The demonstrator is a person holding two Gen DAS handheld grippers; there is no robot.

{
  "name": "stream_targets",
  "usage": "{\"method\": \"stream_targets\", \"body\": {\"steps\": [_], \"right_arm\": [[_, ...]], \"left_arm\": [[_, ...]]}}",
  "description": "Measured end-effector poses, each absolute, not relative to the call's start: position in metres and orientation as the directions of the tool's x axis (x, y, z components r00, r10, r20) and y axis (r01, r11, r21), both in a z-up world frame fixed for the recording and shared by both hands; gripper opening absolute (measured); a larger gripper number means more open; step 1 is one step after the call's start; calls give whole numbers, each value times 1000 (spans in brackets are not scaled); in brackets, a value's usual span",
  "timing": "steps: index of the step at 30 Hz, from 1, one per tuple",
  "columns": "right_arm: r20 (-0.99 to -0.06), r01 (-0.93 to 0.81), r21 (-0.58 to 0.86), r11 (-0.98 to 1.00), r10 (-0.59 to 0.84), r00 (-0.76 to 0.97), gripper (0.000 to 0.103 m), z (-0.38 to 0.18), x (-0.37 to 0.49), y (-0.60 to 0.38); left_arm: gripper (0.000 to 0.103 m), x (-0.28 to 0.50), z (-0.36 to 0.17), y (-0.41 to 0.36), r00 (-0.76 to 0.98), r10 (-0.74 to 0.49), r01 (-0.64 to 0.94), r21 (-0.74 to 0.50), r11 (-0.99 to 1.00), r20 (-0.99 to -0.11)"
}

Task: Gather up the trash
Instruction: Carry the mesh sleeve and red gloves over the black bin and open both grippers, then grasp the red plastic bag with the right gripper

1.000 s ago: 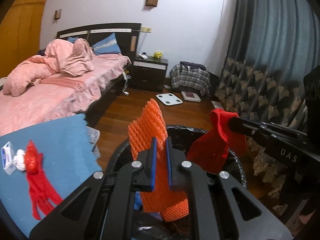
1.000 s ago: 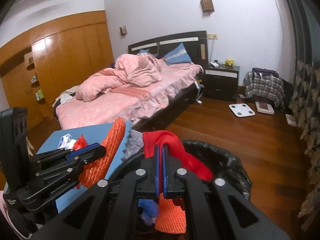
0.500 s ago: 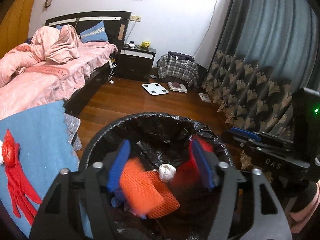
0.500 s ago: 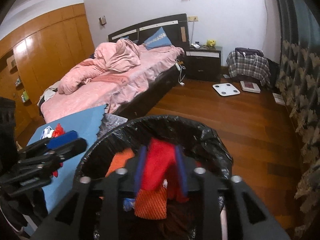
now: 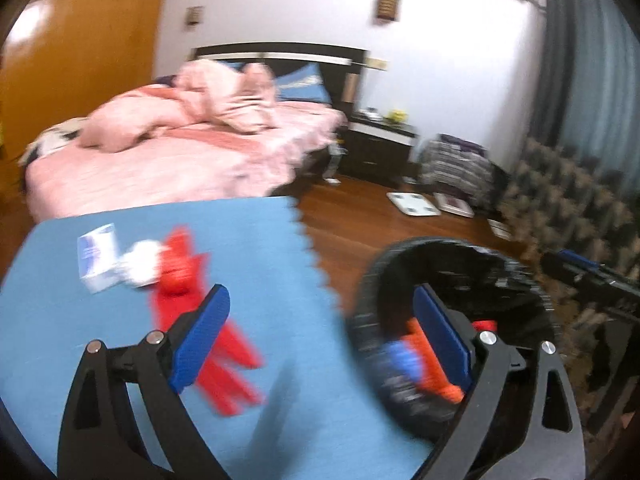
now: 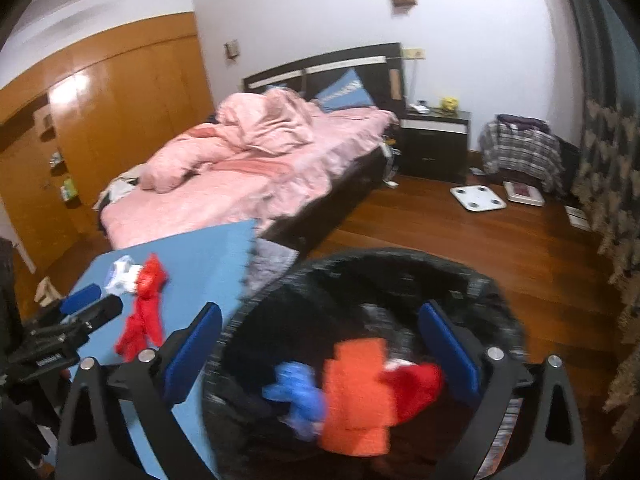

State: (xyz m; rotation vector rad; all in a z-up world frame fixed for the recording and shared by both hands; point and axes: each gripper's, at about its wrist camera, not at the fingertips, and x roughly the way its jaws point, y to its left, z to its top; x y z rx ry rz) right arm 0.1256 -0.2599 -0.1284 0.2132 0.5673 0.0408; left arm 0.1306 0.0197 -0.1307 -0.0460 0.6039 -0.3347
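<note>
Two hand-held grippers, jaws opening and empty, above crinkly black bin liner (image 6: 400, 272); orange mesh foam (image 6: 356, 396) inside.

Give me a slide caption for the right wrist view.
Right gripper opening, empty, above the black-lined trash bin holding orange mesh.

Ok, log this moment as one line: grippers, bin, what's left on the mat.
left gripper: opening, empty | right gripper: opening, empty | bin: orange net, red piece, blue piece | blue mat: red glove, white wad, small box
</note>
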Motion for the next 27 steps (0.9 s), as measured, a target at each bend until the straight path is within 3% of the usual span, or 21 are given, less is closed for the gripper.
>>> {"method": "stream_targets", "body": {"steps": [7, 13, 27], "right_arm": [[-521, -120, 216, 969, 219, 825, 97, -144, 173, -154], [-553, -179, 181, 967, 251, 794, 97, -172, 206, -87], [-601, -226, 166, 960, 280, 748, 89, -204, 262, -30]], "left_arm": [[91, 133, -149, 114, 807, -126, 83, -100, 991, -577], [90, 145, -173, 165, 787, -31, -21, -77, 997, -616], [90, 171, -199, 202, 765, 8, -63, -63, 996, -644]]}}
